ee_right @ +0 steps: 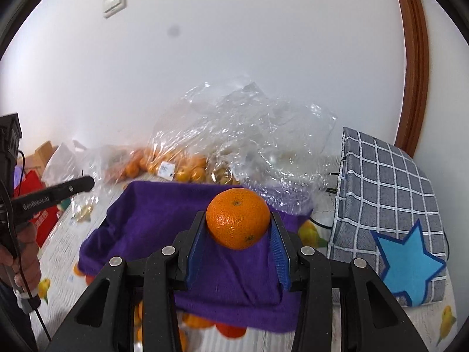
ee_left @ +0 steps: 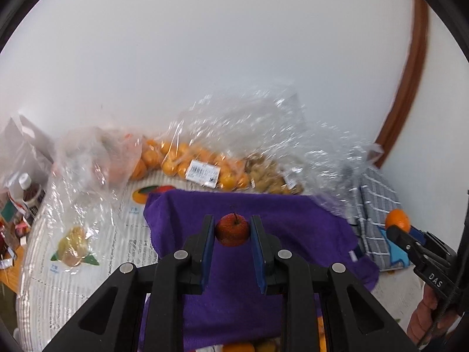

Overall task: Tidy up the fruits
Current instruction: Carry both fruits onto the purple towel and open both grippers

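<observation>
Nearest in the left wrist view, the left hand-held gripper (ee_left: pixel 233 230) has its blue pads pressed narrow on a small red apple (ee_left: pixel 232 229), stem up, held clear above the purple cloth (ee_left: pixel 293 234). In the right wrist view, the right hand-held gripper (ee_right: pixel 238 227) clamps an orange (ee_right: pixel 238 218) between its ribbed pads, also held off the cloth. Each hand carries one fruit, so the step in hand looks like the carry after a pick: both fruits are lifted and neither is set down yet.

Just below the grippers, at the near edge of the cloth, more orange fruits (ee_right: pixel 231 330) peek out; whether they sit in a container I cannot tell.

Further off, the cloth lies on a tabletop (ee_left: pixel 44 264) covered with a fruit-printed sheet. To the right stands a grey checked bag (ee_right: pixel 390 193) with a blue star. Against the wall at the back lie crumpled clear plastic bags (ee_right: pixel 249 135), one holding small oranges (ee_left: pixel 181 161) with a price label, another holding pale brownish fruits (ee_left: pixel 266 177).

The next move, as I judge it, calls for taking apple and orange to separate places by kind and lowering each gently before the pads let go, since both are round and would roll on the soft cloth.
</observation>
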Motion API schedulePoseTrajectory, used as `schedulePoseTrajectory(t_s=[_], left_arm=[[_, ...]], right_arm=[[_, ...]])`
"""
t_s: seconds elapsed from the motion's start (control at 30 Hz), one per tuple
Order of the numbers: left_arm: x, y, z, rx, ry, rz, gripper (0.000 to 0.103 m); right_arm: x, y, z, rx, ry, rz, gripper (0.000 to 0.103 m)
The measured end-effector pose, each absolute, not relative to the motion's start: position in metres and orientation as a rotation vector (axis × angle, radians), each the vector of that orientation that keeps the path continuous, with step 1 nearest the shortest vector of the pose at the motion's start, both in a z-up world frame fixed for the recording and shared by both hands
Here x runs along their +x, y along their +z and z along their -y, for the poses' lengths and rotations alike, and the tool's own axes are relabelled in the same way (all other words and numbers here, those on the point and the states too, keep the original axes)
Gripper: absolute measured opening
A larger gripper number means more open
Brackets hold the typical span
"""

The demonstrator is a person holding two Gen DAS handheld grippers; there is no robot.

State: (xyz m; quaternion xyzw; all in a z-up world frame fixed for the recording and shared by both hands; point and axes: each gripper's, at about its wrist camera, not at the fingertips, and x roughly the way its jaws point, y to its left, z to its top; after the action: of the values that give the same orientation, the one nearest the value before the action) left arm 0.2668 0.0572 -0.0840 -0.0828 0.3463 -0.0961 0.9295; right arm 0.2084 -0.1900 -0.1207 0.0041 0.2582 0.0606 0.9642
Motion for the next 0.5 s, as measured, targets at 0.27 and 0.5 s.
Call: schedulePoseTrajectory(t_s=[0.27, 0.5], left_arm=[[0.3, -0.117, -0.058, -0.157, -0.168, -0.801, 0.023], [0.312, -0.139, -0.056, -0.135, -0.157, -0.843, 0.023]], right_arm=[[0.25, -0.148, 0.187, 0.028, 0.097, -0.57, 0.042], [0.27, -0.174, 0.199, 0.057, 0.088, -0.625, 0.042]])
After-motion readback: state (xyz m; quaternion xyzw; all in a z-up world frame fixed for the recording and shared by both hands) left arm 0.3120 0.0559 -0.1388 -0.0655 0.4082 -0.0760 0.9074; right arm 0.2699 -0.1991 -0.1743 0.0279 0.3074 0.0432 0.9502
